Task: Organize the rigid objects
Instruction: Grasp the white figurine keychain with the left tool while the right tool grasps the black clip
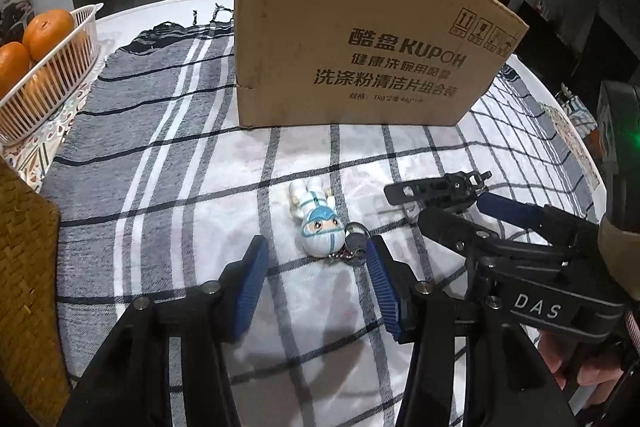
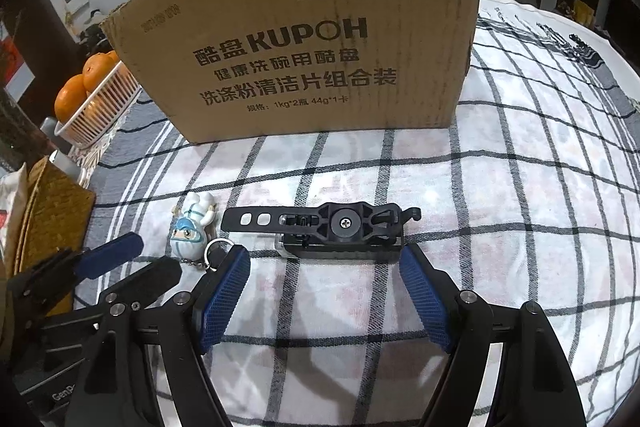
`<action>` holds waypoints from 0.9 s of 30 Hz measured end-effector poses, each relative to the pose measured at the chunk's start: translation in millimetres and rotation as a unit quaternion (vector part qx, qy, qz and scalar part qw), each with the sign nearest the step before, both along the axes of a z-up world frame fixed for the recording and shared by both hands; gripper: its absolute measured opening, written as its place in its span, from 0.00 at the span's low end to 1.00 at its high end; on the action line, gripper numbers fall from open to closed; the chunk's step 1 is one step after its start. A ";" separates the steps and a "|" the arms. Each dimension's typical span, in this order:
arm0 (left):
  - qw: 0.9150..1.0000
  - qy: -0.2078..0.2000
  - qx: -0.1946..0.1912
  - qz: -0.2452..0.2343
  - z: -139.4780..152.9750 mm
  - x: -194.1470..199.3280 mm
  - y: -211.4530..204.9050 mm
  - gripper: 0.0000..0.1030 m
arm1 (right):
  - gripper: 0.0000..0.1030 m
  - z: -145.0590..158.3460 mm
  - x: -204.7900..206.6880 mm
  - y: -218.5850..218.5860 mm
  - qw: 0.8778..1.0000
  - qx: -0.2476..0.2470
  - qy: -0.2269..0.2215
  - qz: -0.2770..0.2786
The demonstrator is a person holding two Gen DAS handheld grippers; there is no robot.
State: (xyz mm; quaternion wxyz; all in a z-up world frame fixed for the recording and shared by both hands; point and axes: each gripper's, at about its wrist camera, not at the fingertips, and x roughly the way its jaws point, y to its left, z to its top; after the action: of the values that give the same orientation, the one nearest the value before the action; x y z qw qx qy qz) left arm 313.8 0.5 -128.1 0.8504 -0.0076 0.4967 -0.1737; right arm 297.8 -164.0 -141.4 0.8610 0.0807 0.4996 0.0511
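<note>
The left gripper [image 1: 316, 259] hangs low over the checked cloth [image 1: 224, 195] on the tabletop with its 2 blue-padded fingers spread wide and nothing between them; just ahead of it, nearer its right finger, lies the small figurine keychain [image 1: 318, 217], flat on its back with the head toward the gripper and its key ring [image 1: 354, 239] touching or almost touching the tip of that right finger. Close on its right sits the right gripper [image 2: 324, 259], equally wide open and empty, its fingers bracketing from the near side a black plastic mount [image 2: 340, 227] with a central screw and a slotted strap end, which lies just beyond the fingertips, across the gripper's line. From the right wrist view the keychain sits immediately left of the mount's strap end, and whether they touch is unclear. Farther ahead of both grippers stands an upright cardboard box [image 1: 360, 39] printed with KUPOH and handling symbols, its printed face toward them. Far to the left of the left gripper, a white slatted basket [image 1: 60, 79] holds oranges [image 1: 48, 31], and a woven mat [image 1: 28, 267] lies nearer on that side
</note>
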 end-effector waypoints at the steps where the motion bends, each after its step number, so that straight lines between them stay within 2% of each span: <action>1: 1.000 0.000 0.000 0.001 -0.7 1.5 -0.4 0.46 | 0.76 -1.0 1.1 -0.1 1.000 0.002 0.001 -0.001; 14: 1.000 0.018 -0.015 0.004 -14.9 17.4 -6.2 0.40 | 0.76 -10.4 12.8 -8.3 1.000 0.002 0.012 -0.014; 19: 0.999 0.032 -0.021 0.009 -21.4 23.0 -5.5 0.33 | 0.76 -14.9 14.7 -9.2 1.000 0.003 0.013 -0.018; 27: 0.999 0.028 -0.021 0.014 -22.6 23.1 -6.7 0.26 | 0.74 -15.1 14.2 -3.9 1.000 -0.007 0.004 -0.009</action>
State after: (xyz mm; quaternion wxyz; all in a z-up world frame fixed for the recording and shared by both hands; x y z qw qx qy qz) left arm 336.9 -6.2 -150.7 0.8383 -0.0367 0.5161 -0.1719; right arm 312.0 -167.8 -156.5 0.8598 0.0794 0.5029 0.0393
